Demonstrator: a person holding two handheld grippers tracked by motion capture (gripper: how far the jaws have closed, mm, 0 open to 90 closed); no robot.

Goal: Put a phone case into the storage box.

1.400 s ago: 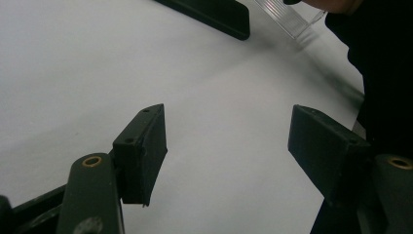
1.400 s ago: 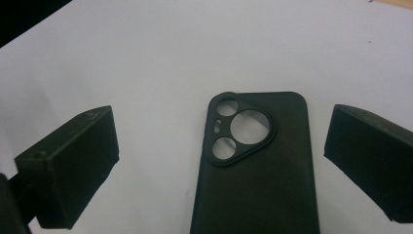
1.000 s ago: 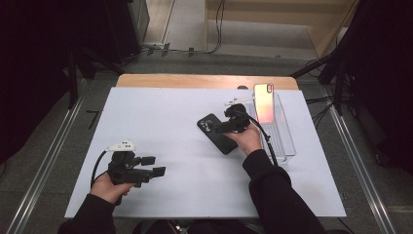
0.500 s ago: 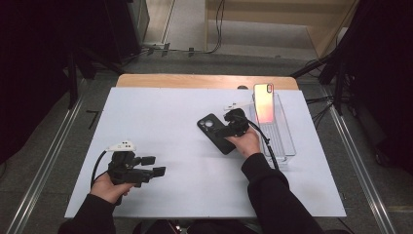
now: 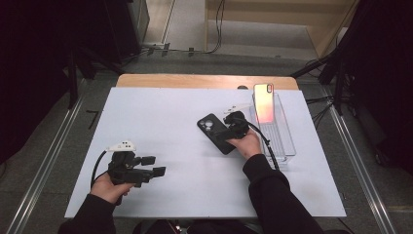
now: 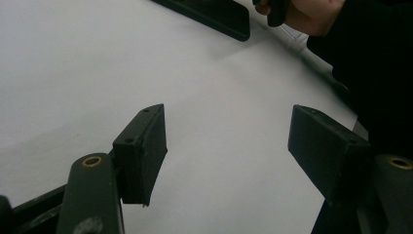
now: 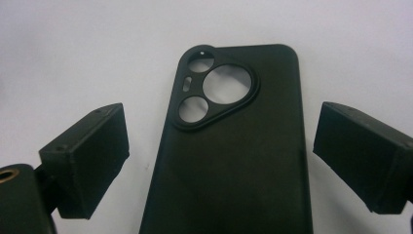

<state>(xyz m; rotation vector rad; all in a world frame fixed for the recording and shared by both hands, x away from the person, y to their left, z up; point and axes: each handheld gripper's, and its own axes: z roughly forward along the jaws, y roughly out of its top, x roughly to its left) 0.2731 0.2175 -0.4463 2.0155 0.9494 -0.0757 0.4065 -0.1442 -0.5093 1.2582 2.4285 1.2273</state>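
Observation:
A black phone case (image 5: 216, 132) lies back-up on the white table mat, its camera cut-outs toward the far side. My right gripper (image 5: 230, 126) is low over its right end. In the right gripper view the case (image 7: 234, 161) lies between the open jaws of the right gripper (image 7: 224, 126), and neither pad touches it. My left gripper (image 5: 153, 165) rests at the front left, pointing right, open with nothing between the jaws. The left gripper view has its own jaws (image 6: 229, 141) wide over bare mat, with the case (image 6: 209, 12) far off.
A phone (image 5: 263, 102) with a pinkish glowing screen leans in a clear plastic tray (image 5: 280, 139) at the right of the mat. A wooden strip (image 5: 204, 81) runs along the table's far edge. Cables and dark stands lie on the floor beyond.
The right gripper has edged slightly left over the case. The left gripper and the case have stayed in place.

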